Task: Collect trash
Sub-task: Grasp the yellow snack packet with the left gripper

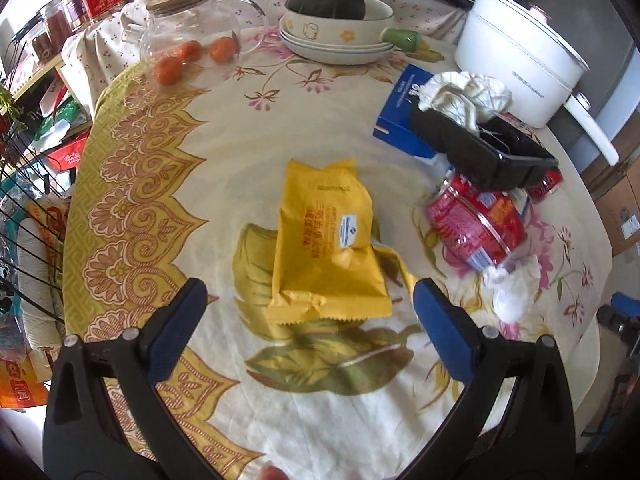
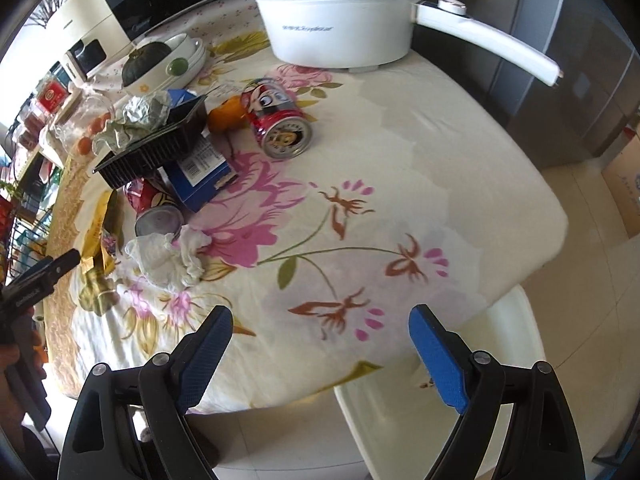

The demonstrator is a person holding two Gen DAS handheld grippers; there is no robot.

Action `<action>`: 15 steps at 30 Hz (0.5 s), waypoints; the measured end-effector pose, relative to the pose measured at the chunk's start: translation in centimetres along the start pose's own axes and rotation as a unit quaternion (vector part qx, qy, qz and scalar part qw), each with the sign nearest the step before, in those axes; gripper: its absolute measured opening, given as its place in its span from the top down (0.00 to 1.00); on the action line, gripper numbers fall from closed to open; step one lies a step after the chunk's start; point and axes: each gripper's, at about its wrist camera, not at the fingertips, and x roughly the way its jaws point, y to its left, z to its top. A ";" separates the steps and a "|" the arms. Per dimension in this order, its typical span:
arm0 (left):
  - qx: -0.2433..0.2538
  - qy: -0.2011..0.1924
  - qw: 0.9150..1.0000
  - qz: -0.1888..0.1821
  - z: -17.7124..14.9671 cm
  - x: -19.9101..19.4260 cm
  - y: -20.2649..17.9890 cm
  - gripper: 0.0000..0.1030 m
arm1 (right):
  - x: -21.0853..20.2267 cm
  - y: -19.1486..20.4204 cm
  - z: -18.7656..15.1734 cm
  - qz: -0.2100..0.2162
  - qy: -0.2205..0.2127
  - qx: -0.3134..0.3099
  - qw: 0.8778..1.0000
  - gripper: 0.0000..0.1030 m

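Observation:
A yellow snack wrapper [image 1: 326, 248] lies flat on the flowered tablecloth [image 1: 224, 168], just ahead of my open, empty left gripper [image 1: 310, 294]. To its right lie a crushed red can [image 1: 476, 220], a crumpled white tissue [image 1: 512, 284] and a black plastic tray [image 1: 492, 152] holding crumpled paper [image 1: 464, 94]. In the right wrist view the tissue [image 2: 166, 258], the tray [image 2: 156, 148], the near red can [image 2: 154, 208] and a second red can [image 2: 280, 120] lie far ahead and to the left of my open, empty right gripper [image 2: 320, 320], which hovers near the table's front edge.
A white electric pot [image 2: 340, 12] with a long handle stands at the back. Stacked bowls with a dark squash [image 1: 328, 0], a glass jar [image 1: 192, 24], small oranges [image 1: 220, 49] and a blue box [image 1: 404, 112] sit on the table. A white chair [image 2: 440, 400] stands below the table edge.

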 end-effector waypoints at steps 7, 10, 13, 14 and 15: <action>-0.078 0.036 0.996 -0.029 1.1 3.0 0.3 0.06 | 0.9 2.2 0.4 0.007 0.001 -0.001 1.000 0.11; -0.085 0.044 0.995 -0.022 0.8 4.3 0.3 0.09 | 1.4 3.0 0.7 0.015 0.003 0.004 1.000 0.11; -0.082 0.038 0.996 -0.010 0.7 4.9 0.4 0.13 | 1.9 3.7 1.0 0.019 0.005 0.000 1.000 0.11; -0.079 0.039 0.996 -0.007 0.7 4.9 0.3 0.15 | 2.0 3.9 1.0 0.018 0.005 -0.004 1.000 0.11; -0.075 0.037 0.996 -0.005 0.6 4.9 0.2 0.17 | 2.1 4.2 1.0 0.017 0.006 -0.008 1.000 0.11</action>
